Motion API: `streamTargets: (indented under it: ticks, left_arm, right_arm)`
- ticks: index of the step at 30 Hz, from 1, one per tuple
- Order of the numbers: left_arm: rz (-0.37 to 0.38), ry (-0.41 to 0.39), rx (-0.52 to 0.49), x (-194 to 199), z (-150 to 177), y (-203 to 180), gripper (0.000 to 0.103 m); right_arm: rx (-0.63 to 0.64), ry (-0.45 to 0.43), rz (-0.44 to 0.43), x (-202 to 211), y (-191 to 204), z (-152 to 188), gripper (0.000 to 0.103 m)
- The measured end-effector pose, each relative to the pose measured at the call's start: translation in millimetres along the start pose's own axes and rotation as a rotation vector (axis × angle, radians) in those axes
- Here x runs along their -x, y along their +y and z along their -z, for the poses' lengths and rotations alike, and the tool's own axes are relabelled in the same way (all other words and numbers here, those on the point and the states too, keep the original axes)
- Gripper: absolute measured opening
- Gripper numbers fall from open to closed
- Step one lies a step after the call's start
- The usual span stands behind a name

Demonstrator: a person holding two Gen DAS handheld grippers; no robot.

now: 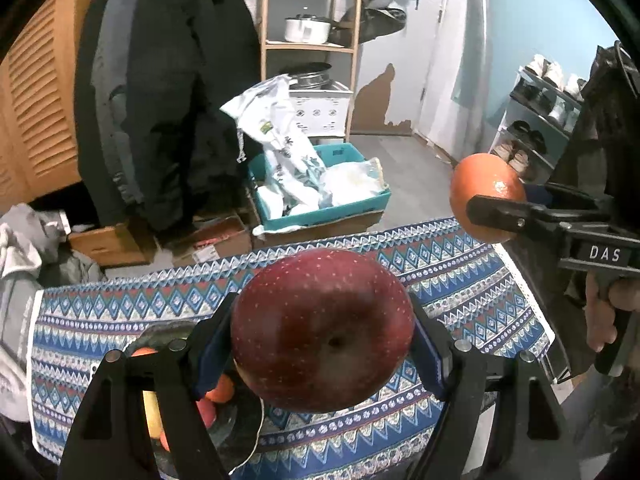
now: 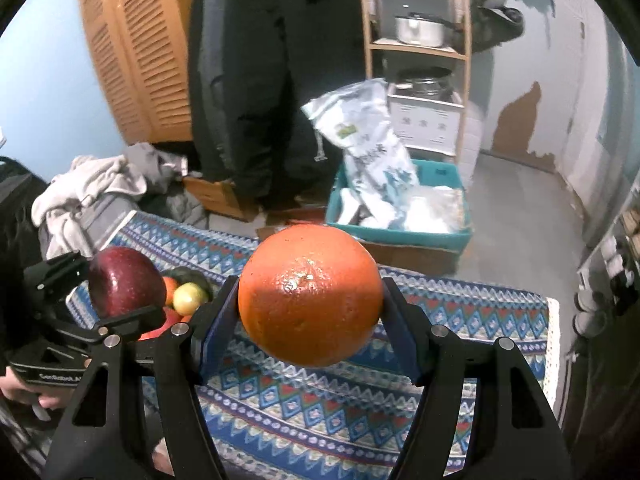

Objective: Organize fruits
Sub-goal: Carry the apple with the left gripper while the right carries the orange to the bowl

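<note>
Both grippers clamp fruit above the patterned tablecloth [image 2: 304, 412].
Left gripper [image 1: 322, 344] pinches a red apple [image 1: 322, 330] between its pads, over the dark fruit bowl [image 2: 192, 276]; right gripper [image 2: 310, 316] squeezes an orange [image 2: 310, 294], raised clear of the cloth.

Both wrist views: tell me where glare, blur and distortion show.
Left wrist view: a small glare spot on the orange, a soft sheen on the apple, the shelf bowed by the fisheye. Right wrist view: speckled glare atop the orange, and the louvred doors curved and slightly blurred.
</note>
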State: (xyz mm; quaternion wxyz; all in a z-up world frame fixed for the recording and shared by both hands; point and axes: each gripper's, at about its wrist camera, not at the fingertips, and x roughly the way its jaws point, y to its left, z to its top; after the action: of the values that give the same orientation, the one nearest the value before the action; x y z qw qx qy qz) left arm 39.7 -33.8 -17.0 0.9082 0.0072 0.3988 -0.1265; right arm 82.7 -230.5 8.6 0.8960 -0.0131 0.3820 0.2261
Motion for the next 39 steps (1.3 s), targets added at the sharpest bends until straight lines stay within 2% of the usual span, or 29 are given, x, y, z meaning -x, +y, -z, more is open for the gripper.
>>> streamTargets:
  ticks: [13,25,39]
  left_arm:
    - [-0.051,0.002,0.063,15,27,56,0.079]
    - [-0.1,0.037,0.135,12,62,115,0.079]
    - [-0.135,0.16,0.252,-27,109,184,0.079]
  right_arm:
    - [0.089,0.058,-0.085,-37,68,-6,0.068]
    - [0.117,0.174,-0.17,-92,122,-5,0.068]
    - [0.14,0.297,-0.214,-156,165,6,0.068]
